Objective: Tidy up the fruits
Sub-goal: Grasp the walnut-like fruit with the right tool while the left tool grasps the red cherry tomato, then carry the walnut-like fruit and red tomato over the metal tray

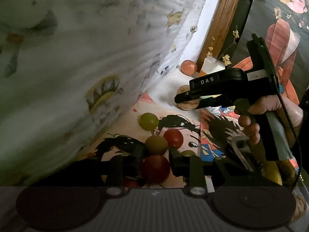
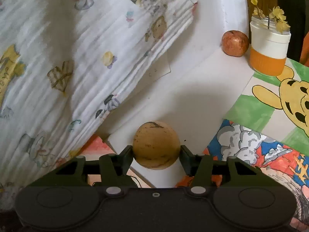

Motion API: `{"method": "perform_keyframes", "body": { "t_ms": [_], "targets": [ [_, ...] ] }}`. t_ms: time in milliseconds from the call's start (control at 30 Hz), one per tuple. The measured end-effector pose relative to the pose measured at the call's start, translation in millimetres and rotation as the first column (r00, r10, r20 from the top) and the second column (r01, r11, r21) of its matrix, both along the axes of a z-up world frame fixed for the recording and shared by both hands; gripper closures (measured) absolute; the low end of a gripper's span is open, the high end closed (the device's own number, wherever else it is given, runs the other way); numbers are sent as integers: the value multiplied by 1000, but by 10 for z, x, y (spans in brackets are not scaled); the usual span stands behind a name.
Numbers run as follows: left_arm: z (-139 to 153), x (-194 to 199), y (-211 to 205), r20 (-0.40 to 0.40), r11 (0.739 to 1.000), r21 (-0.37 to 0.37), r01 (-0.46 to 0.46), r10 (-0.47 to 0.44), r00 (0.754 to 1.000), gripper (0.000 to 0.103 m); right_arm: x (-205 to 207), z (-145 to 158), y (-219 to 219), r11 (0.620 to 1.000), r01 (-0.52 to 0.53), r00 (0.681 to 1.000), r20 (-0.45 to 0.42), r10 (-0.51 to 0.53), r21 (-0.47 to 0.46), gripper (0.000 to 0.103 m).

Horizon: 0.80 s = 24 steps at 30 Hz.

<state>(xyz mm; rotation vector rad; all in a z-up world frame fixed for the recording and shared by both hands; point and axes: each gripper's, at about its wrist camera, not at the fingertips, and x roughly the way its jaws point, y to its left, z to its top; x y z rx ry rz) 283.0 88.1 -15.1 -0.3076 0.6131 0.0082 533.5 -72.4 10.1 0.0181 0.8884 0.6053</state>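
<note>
The left gripper (image 1: pixel 156 164) pinches a red tomato (image 1: pixel 156 169) at bottom centre of its view, with more small fruits (image 1: pixel 156 142) clustered just above it. The right gripper (image 2: pixel 156 155) clamps a tan round fruit (image 2: pixel 156 145) low in its frame. Lift both straight up and slowly, so the neighbouring fruits do not roll.

The crinkled cloth (image 2: pixel 81 61) looked soft and matt. The tan fruit (image 2: pixel 156 147) had dull, speckled skin; the small tomatoes (image 1: pixel 156 169) shone smooth. The black tongs (image 2: pixel 156 154) looked like matt plastic.
</note>
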Motion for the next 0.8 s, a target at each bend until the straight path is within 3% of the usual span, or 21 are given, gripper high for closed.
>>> {"method": "perform_keyframes", "body": {
  "t_ms": [800],
  "targets": [
    [87, -126, -44, 9, 1000, 2, -18, 18, 1000, 73, -478, 111, -147, 991, -92, 996, 3, 92, 95, 50]
  ]
}}
